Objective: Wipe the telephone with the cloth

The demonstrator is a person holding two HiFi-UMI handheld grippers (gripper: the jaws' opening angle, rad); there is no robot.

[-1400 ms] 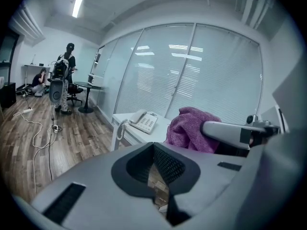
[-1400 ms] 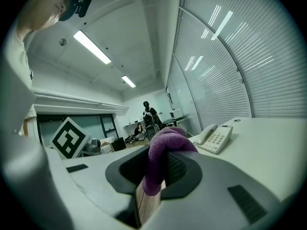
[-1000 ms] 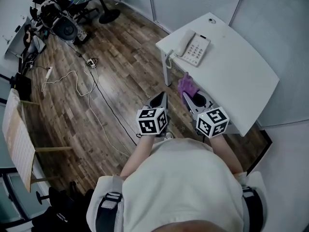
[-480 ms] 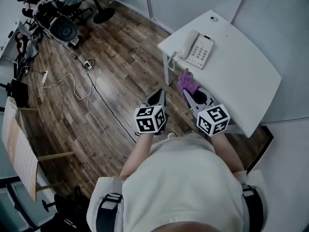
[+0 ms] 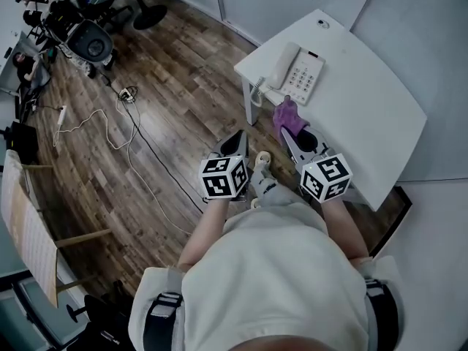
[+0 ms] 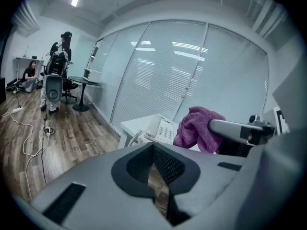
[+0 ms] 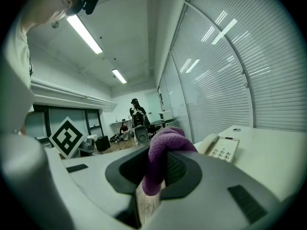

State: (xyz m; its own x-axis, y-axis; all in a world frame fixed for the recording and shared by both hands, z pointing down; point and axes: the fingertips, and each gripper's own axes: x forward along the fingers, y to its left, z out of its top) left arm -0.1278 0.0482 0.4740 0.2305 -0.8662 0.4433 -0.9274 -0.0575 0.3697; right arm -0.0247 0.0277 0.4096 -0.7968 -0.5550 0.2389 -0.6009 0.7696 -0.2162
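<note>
Left side first: my left gripper [image 5: 235,143] is clenched on nothing, jaws pressed flat together. It's hanging over the wood floor [image 5: 161,123], short of the table's corner, and not doing anything useful right now.

Next to it, my right gripper [image 5: 294,139] has its jaws clamped on the purple cloth [image 5: 288,115]. A bunch of the cloth pokes out past the tips, right about at the near edge of the white table [image 5: 365,123].

The telephone [image 5: 295,72] sits further up the table near its left corner. The handset is in its cradle on the left, the keypad is to the right, and the coiled cord [image 5: 256,90] hangs by the table edge. Cloth and phone are apart, no contact yet.

So I'd call this the approach step: the cloth is in hand and the wiping isn't started. Next move, I reckon, is to reach the right gripper forward over the table and lower it so the cloth lands on the phone. Then I rub across the handset and keypad. The phone looks light and might slide, so the free left gripper could brace its side. I'd also steer clear of that cord.
</note>
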